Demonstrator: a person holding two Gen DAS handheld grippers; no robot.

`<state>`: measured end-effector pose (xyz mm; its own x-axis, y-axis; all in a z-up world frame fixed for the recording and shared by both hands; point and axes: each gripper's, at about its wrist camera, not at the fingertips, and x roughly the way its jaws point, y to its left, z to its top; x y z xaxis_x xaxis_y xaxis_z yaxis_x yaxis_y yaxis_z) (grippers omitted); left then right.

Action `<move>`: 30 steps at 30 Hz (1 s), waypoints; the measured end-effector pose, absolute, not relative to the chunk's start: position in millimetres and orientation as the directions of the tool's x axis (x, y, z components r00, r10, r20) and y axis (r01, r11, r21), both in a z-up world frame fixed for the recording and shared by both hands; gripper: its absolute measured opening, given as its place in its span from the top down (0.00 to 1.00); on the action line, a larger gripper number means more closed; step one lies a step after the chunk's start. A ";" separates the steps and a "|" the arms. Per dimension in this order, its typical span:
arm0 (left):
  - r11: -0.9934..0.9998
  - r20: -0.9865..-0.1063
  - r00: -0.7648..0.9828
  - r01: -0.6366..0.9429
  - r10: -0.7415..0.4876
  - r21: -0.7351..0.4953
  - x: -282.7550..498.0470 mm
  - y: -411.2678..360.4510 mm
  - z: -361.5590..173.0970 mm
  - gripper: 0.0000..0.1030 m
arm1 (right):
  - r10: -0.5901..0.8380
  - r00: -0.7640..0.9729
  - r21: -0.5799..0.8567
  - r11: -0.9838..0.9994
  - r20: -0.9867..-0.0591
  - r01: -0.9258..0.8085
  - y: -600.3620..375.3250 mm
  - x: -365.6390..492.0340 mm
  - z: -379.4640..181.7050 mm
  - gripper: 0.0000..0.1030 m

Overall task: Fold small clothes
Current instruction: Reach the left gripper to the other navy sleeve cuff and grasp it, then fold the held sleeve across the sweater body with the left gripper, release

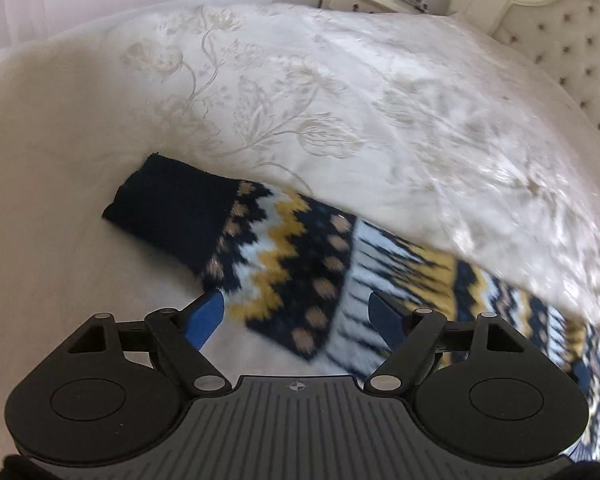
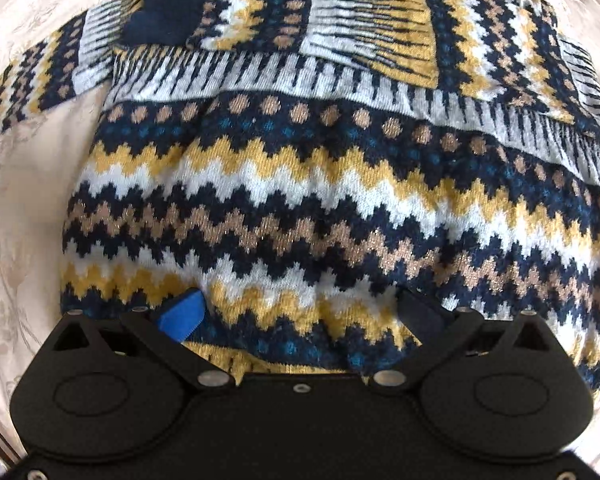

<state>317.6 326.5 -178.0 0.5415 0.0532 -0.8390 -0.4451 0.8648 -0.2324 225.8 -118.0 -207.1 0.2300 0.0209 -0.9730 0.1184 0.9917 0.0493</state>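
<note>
White bedspread (image 1: 340, 80) is filling the background as we're hovering the left gripper (image 1: 296, 314), jaws wide and empty, over a sweater sleeve (image 1: 284, 248) running lengthwise left to right, probably untouched. Right gripper (image 2: 300, 316), equally wide, is straddling the sweater (image 2: 340, 200) hem.

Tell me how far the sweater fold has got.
Done: one sleeve lies folded across the navy, yellow and white zigzag knitted sweater on the cream floral bedspread. In hand: nothing; left gripper, open, is above the other sleeve; right gripper is open. Left: that sleeve, then the body.
</note>
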 end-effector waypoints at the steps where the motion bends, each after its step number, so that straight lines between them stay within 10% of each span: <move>1: 0.855 -0.842 0.537 -0.457 0.044 -0.246 320.9 331.7 -182.7 0.24 | 0.023 0.237 0.054 0.991 -0.971 0.126 -118.0 230.6 -206.4 0.00; 26: 0.688 -0.768 0.639 -0.573 0.034 -0.446 321.3 355.6 -205.2 0.26 | 0.071 0.357 0.102 0.992 -0.931 0.069 -104.5 267.8 -146.2 0.00; 30: 0.615 -0.732 0.679 -0.602 0.057 -0.510 319.0 361.0 -200.5 0.92 | 0.069 0.375 0.106 0.991 -0.924 0.079 -112.1 266.9 -135.2 0.00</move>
<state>319.0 361.0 -200.5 0.6787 0.0569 -0.7322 -0.6018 0.6146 -0.5100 266.9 -112.1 -135.2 0.3752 0.0694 -0.9243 0.0786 0.9912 0.1063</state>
